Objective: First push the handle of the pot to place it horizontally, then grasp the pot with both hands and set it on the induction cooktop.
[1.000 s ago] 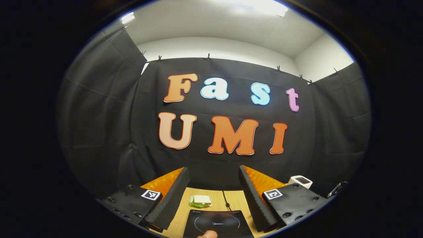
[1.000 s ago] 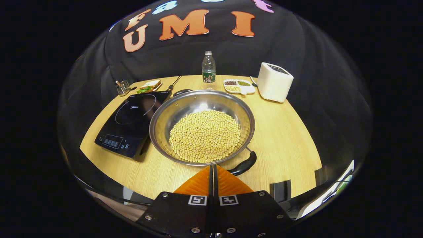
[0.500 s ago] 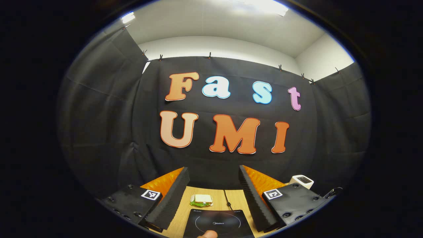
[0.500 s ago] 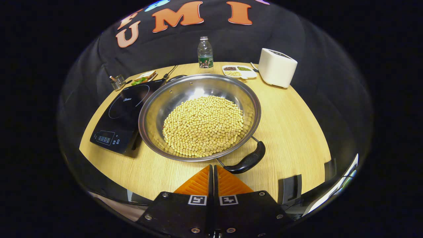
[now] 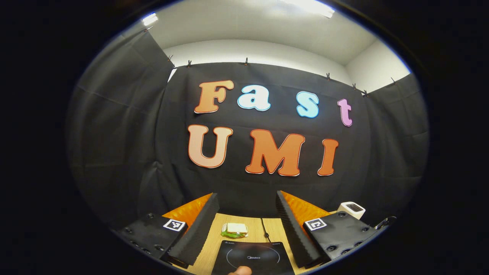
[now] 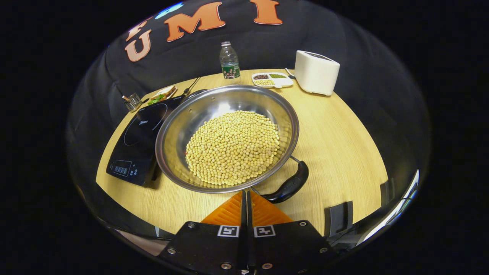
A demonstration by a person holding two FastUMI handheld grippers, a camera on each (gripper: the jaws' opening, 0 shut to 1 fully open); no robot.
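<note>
A wide steel pot full of yellow beans sits mid-table in the right gripper view. Its near black handle points to the lower right, and a far handle peeks over the back rim. My right gripper is shut and empty, its tips just in front of the pot's near rim, left of the handle. The black induction cooktop lies left of the pot, touching or nearly touching it. My left gripper is open, held high, looking over the cooktop at the wall.
At the table's back stand a water bottle, a divided dish of beans and a white appliance. A sandwich plate and a small wire holder are at the back left. A fingertip shows at the bottom.
The right gripper has moved closer to the pot and swung slightly, so the near handle now sits nearer its tips. The left gripper has barely shifted.
</note>
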